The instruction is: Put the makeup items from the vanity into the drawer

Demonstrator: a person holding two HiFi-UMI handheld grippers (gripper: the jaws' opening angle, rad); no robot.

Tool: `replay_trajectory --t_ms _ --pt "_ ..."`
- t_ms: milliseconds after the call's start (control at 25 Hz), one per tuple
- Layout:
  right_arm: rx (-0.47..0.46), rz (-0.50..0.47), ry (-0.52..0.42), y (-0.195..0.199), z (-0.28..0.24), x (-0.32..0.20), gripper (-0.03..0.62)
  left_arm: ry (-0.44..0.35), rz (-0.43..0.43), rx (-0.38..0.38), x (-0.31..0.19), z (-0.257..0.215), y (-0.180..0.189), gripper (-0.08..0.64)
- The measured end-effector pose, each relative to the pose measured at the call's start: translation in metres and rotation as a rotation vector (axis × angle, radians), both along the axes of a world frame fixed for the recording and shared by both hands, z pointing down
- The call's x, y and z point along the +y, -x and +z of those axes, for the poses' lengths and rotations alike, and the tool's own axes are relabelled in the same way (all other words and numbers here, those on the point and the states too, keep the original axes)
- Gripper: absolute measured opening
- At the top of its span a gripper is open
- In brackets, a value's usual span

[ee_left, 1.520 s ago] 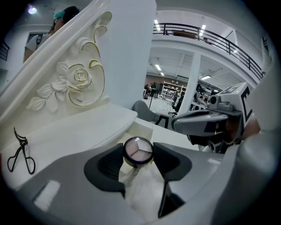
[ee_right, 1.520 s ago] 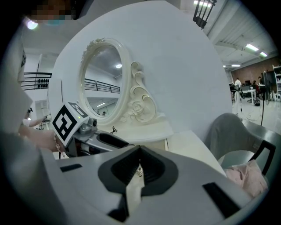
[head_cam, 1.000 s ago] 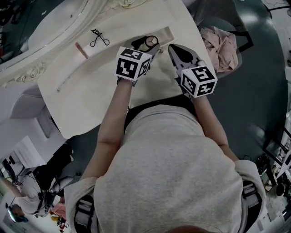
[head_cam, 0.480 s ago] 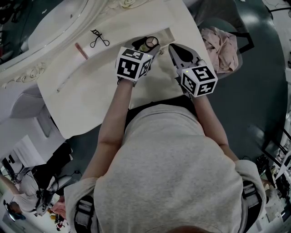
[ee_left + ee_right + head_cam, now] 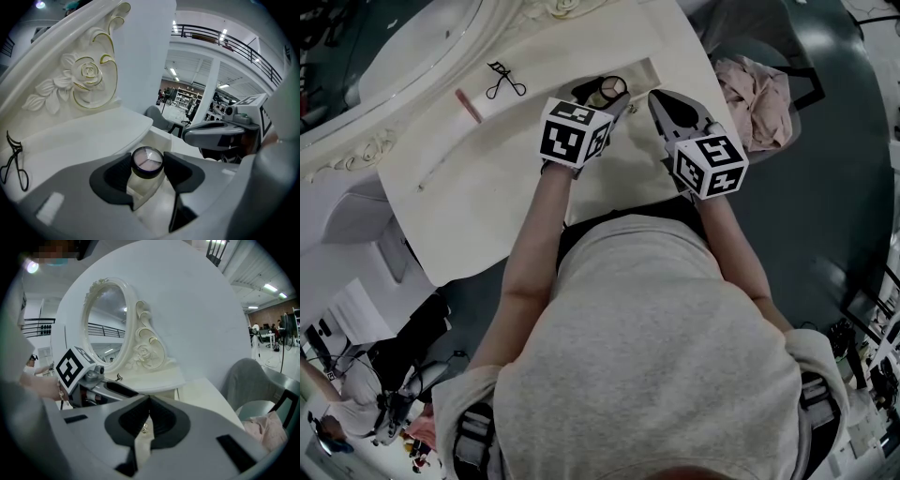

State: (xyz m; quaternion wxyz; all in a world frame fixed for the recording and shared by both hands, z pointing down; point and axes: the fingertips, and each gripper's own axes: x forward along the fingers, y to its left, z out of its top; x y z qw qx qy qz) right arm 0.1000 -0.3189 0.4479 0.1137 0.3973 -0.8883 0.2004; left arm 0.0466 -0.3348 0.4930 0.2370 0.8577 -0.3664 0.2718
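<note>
1. A round eyeshadow compact [image 5: 147, 161] is gripped between the pads of the left tongs [image 5: 148, 165], over the open drawer [image 5: 645, 67].
2. The right tongs [image 5: 149, 417] are closed and empty.
3. An eyelash curler [image 5: 14, 161] is seen on the surface [image 5: 487, 178], left of the left tongs.

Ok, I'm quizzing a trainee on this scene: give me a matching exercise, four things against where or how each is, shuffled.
1 round compact
2 eyelash curler
3 pink cloth
4 right gripper

A lying on the vanity top
B jaws together, empty
C on the chair
D pinched by the left gripper

Pairs: 1-D, 2-A, 3-C, 4-B
</note>
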Motion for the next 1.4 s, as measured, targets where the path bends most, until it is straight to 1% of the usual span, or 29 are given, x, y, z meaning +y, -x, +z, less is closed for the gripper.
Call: replay_trajectory --t_ms 640,960,1240,1400 --pt "-0.003 0.004 -0.012 0.0 -0.005 0.001 0.008 -0.024 -0.002 -0.019 0.0 -0.002 0.0 0.219" --pt "0.001 0.011 -0.02 -0.001 -0.009 0.007 0.008 -0.054 -0.021 -0.003 -0.001 -0.011 0.002 0.219" --pt "0.009 0.012 -0.038 0.002 -0.014 0.013 0.008 -0.127 -0.059 0.023 -0.001 -0.03 0.01 0.218" --pt "0.001 0.004 -0.049 0.01 -0.022 0.017 0.008 -0.147 -0.07 0.044 0.006 -0.042 0.018 0.218"
